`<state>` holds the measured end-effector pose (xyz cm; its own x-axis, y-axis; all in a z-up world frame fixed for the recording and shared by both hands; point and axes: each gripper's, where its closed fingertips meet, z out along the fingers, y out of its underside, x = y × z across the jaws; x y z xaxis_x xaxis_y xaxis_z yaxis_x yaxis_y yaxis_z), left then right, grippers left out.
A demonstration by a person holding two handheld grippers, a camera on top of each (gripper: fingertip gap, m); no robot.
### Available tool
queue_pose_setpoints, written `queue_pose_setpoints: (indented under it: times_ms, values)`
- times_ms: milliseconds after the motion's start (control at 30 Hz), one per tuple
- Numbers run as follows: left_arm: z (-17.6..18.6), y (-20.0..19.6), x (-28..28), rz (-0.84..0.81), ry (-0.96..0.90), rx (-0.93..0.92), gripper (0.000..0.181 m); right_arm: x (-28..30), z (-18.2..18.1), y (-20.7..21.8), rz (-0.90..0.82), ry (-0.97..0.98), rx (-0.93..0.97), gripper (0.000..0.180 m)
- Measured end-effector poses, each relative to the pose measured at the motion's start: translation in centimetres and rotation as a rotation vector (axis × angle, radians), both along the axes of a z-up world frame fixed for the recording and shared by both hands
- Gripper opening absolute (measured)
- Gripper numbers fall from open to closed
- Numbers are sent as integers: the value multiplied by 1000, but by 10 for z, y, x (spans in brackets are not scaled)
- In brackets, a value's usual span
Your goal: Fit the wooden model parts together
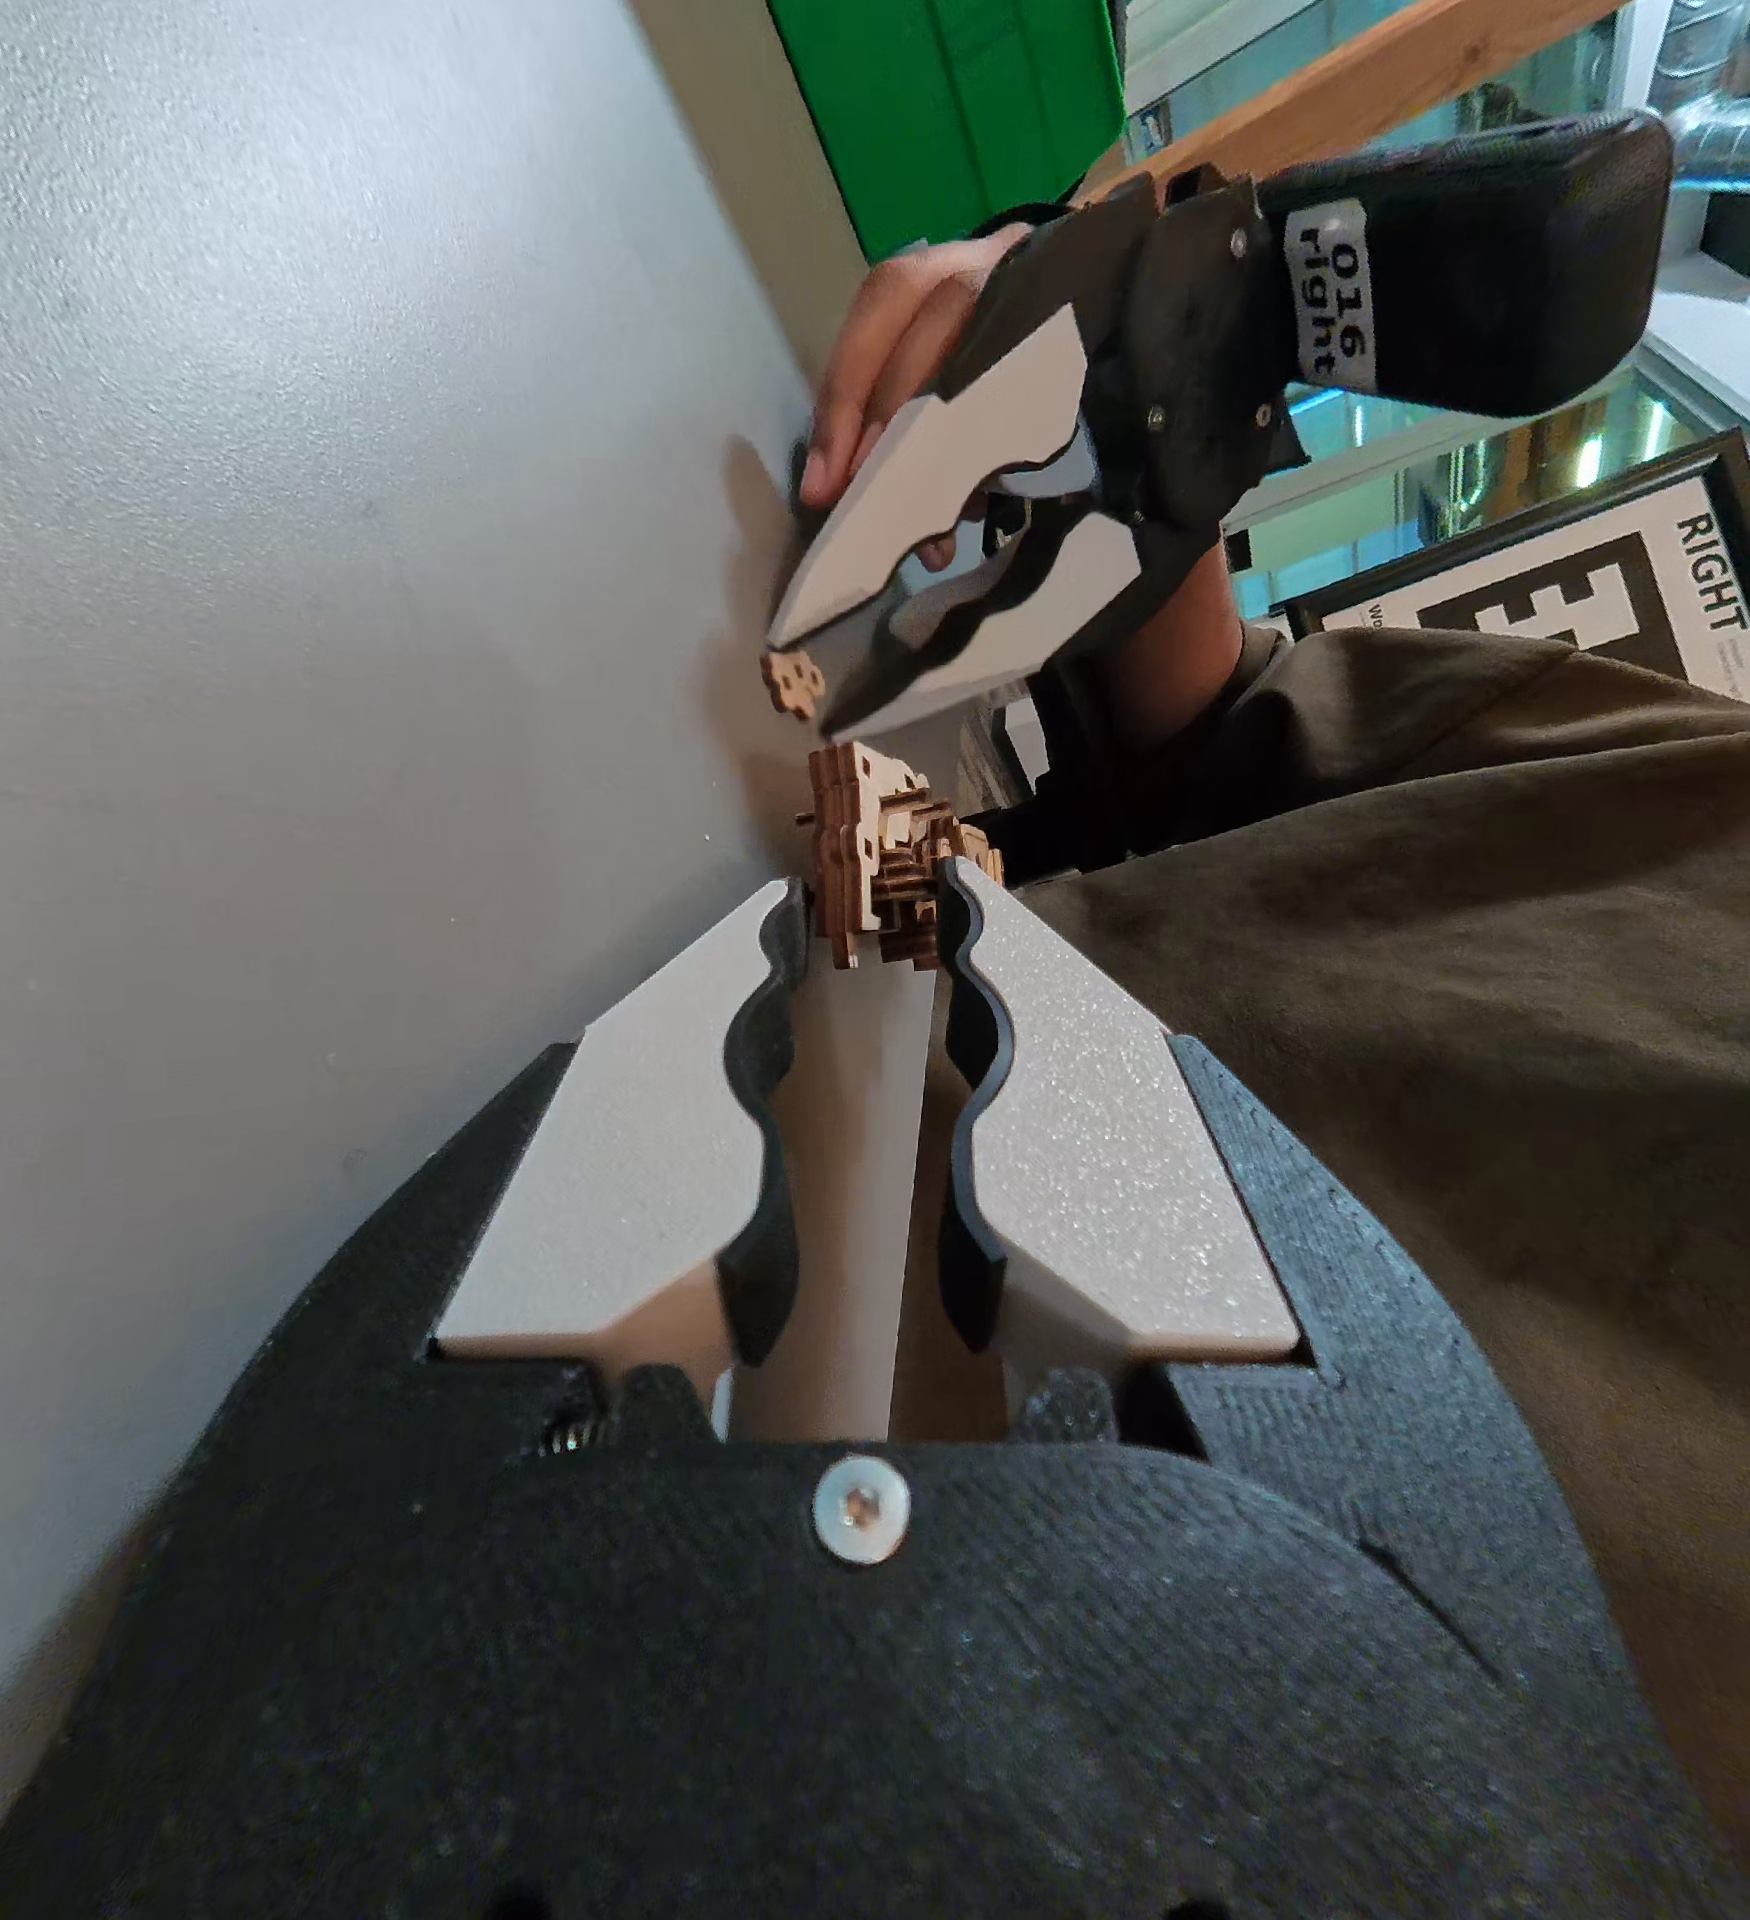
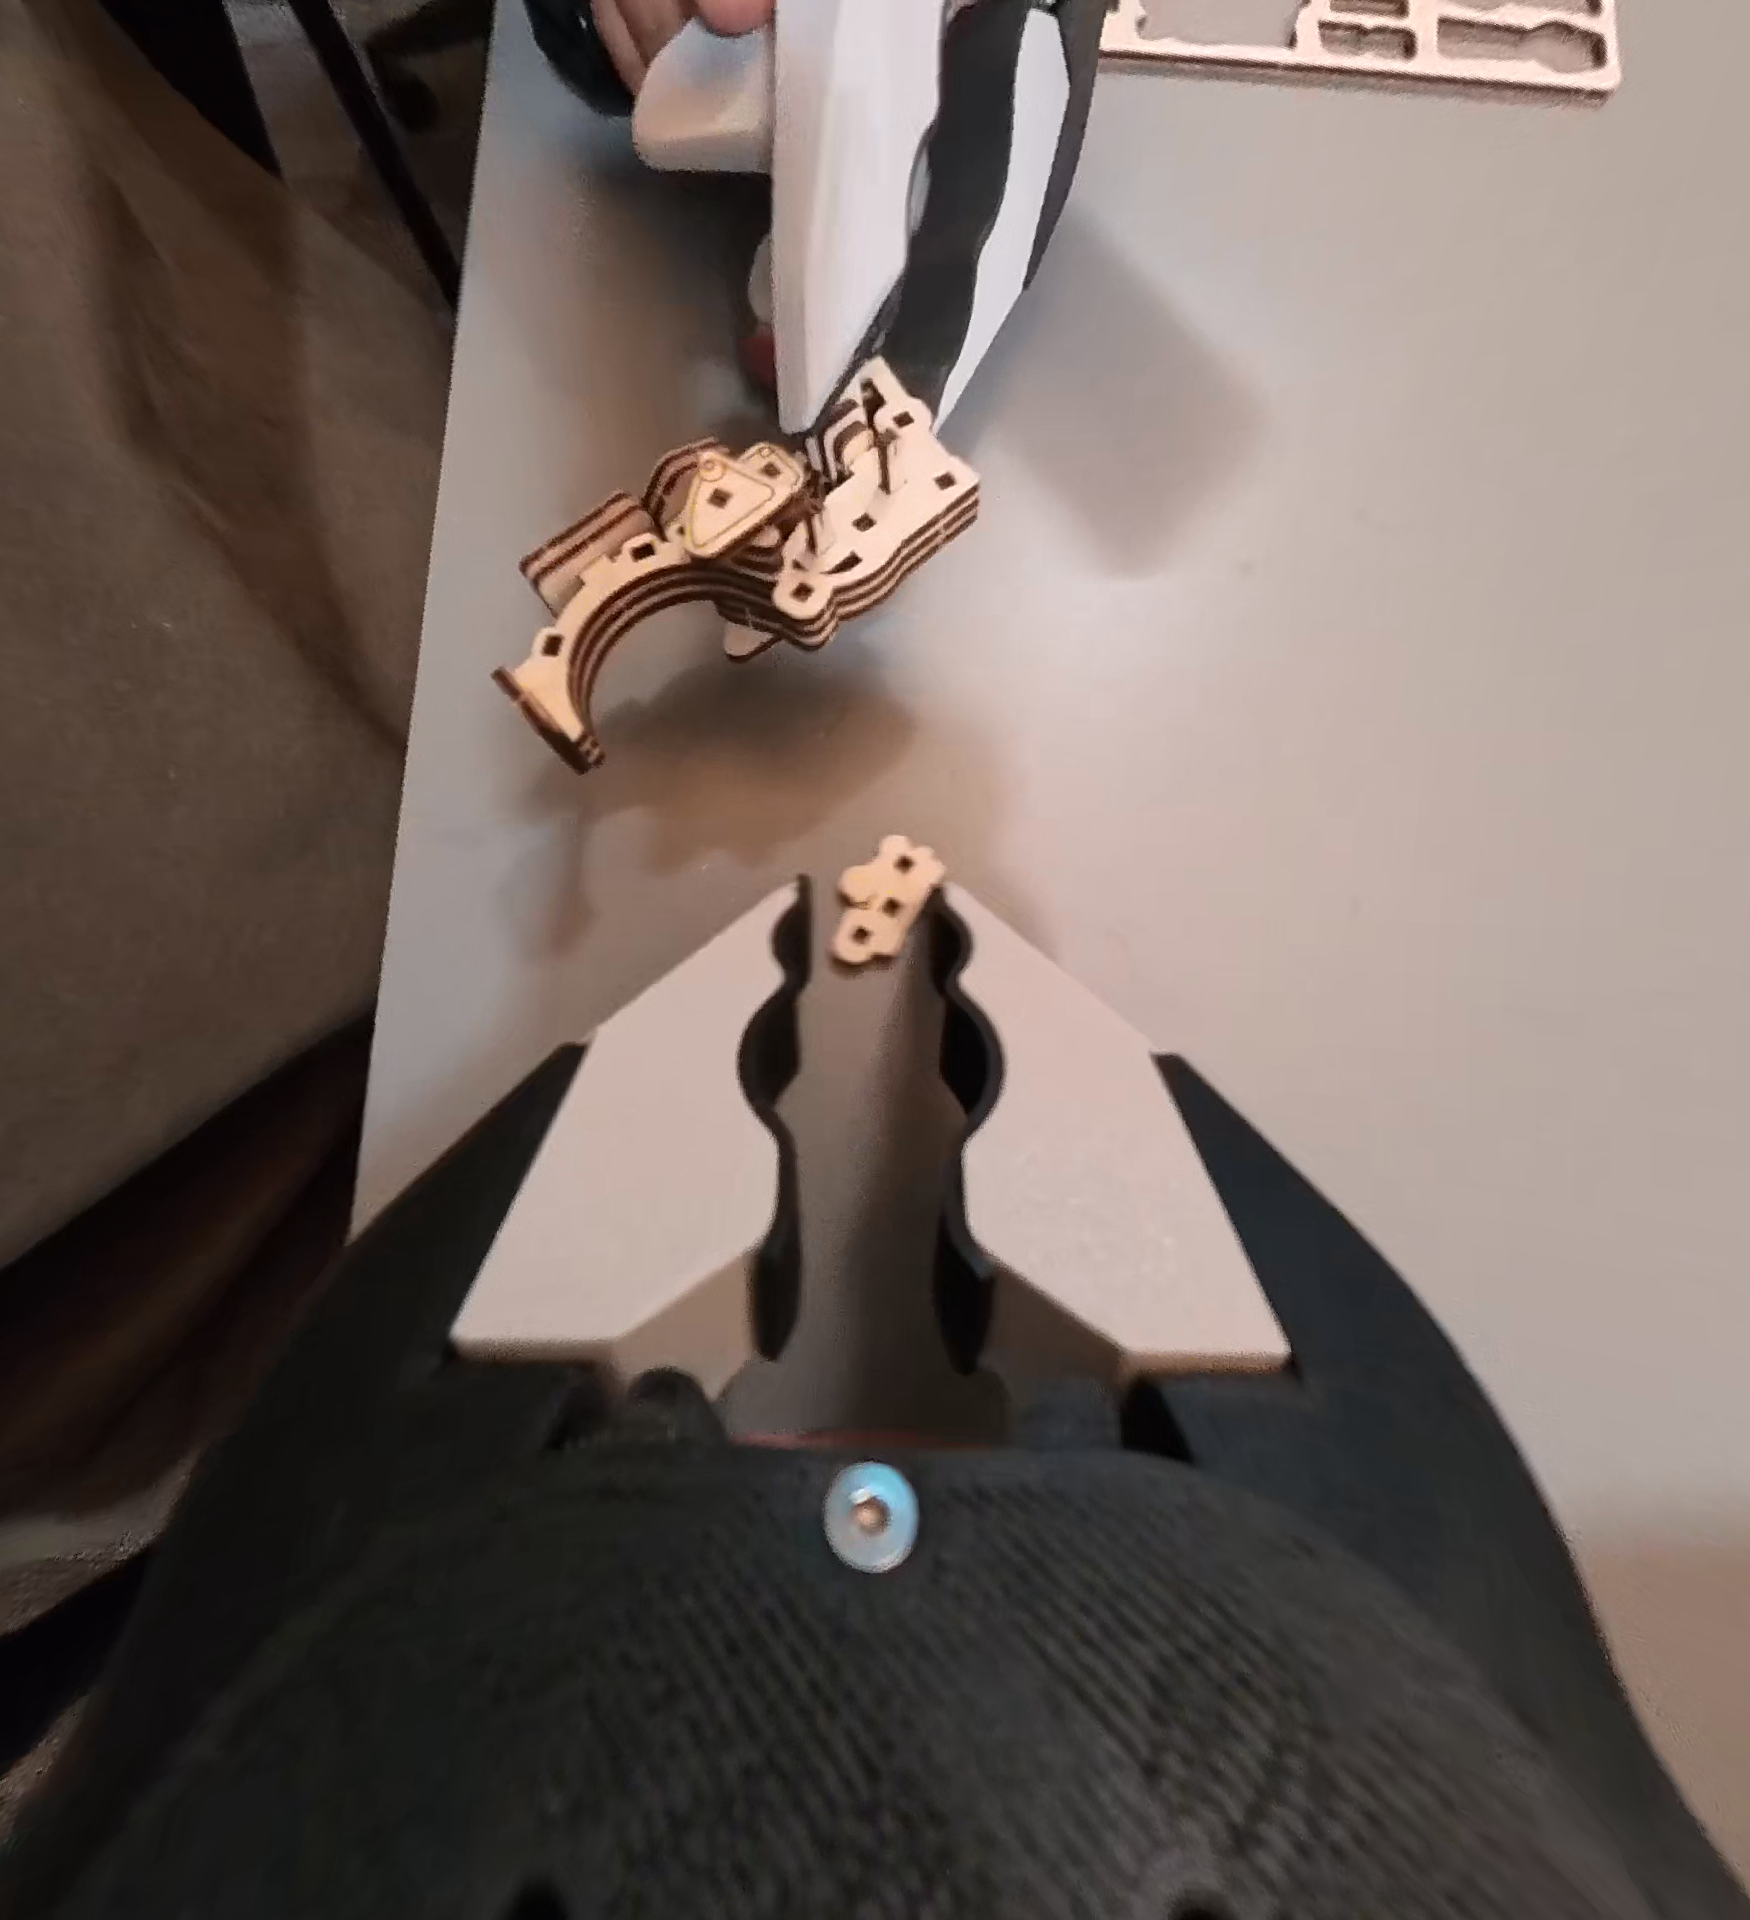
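My left gripper (image 1: 876,894) is shut on a layered wooden model assembly (image 1: 881,842), gripped at the fingertips. In the right wrist view this assembly (image 2: 746,561) has a curved arm and a triangular plate. It hangs above the grey table (image 2: 1370,727), with the left gripper (image 2: 871,405) coming down on it from the top. My right gripper (image 2: 879,904) is shut on a small flat wooden piece (image 2: 886,902) with square holes. In the left wrist view the right gripper (image 1: 819,681) holds that piece (image 1: 791,681) just above the assembly, a small gap apart.
A wooden sheet with cut-out shapes (image 2: 1370,42) lies at the table's far right. The table's left edge (image 2: 435,520) runs beside the person's olive clothing (image 1: 1370,935). A framed black-and-white marker board (image 1: 1629,592) and a green panel (image 1: 944,104) stand behind. Spacing between my two grippers at the tips: around 7 centimetres.
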<state>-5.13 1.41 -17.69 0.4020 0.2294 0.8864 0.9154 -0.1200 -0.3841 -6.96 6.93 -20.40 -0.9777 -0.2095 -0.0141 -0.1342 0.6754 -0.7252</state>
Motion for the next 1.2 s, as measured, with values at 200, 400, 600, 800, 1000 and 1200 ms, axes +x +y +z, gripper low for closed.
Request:
queue_pose_setpoints:
  times_ms: [200,400,600,800,1000,1200]
  values:
    - [0,0,0,0,-3,3,23,4,0,4,-7,-2,14,20]
    - [0,0,1,-3,-4,5,24,5,1,14,-35,-91,43,21]
    - [0,0,1,-3,-5,7,23,29,3,1,47,-130,33,28]
    - [1,0,1,-7,-5,8,24,7,13,-10,-12,15,-70,21]
    - [1,1,3,-16,-8,11,24,15,2,-12,-3,-26,-25,44]
    - [1,1,3,-16,-3,8,24,12,0,-15,-5,-1,-12,26]
